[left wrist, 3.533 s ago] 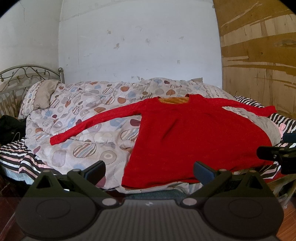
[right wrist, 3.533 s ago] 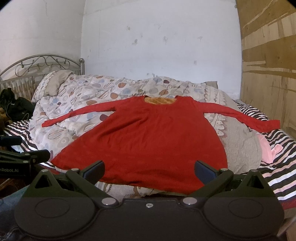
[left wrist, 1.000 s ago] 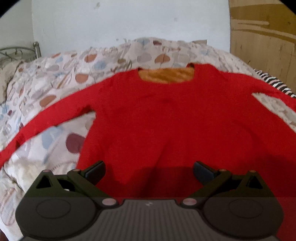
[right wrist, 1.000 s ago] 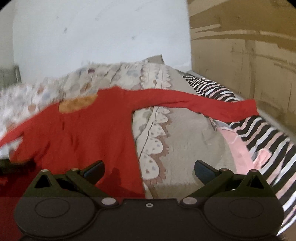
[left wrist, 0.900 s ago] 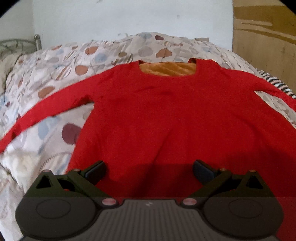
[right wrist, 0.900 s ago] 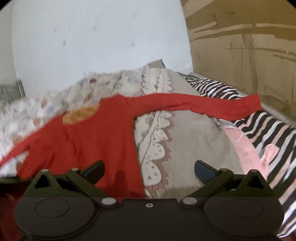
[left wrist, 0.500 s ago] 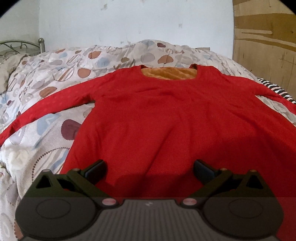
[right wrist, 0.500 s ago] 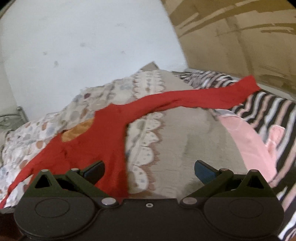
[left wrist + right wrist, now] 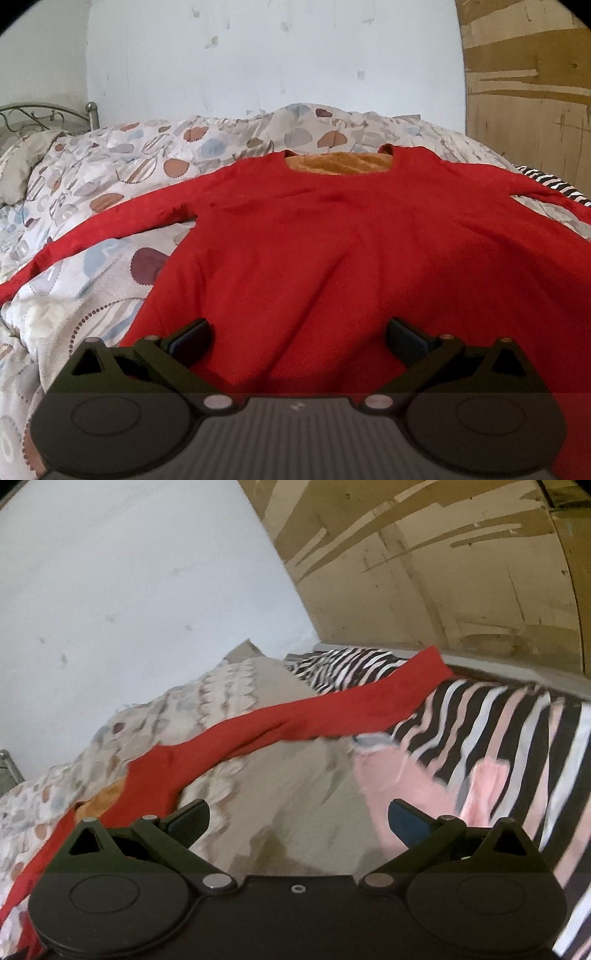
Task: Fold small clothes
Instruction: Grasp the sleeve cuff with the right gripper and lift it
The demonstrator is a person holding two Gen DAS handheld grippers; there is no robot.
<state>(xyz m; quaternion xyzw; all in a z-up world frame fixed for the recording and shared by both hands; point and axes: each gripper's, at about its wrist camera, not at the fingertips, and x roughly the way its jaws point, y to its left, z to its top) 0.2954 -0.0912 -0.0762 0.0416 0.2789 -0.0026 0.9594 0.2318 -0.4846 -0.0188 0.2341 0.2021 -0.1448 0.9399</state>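
The red top [image 9: 332, 251] lay flat on the quilt [image 9: 110, 177], both the left gripper [image 9: 297, 334] and right gripper [image 9: 297, 818] spread and empty, so a pinch at the sleeve [image 9: 332, 709] risked snagging bedding beneath.

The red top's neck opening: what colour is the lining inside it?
The lining of the red top is orange, clearest in the left wrist view.

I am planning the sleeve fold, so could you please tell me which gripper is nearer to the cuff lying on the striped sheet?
Right. The right gripper faces that cuff over the grey blanket, open. The left gripper hovers open over the red top's body.
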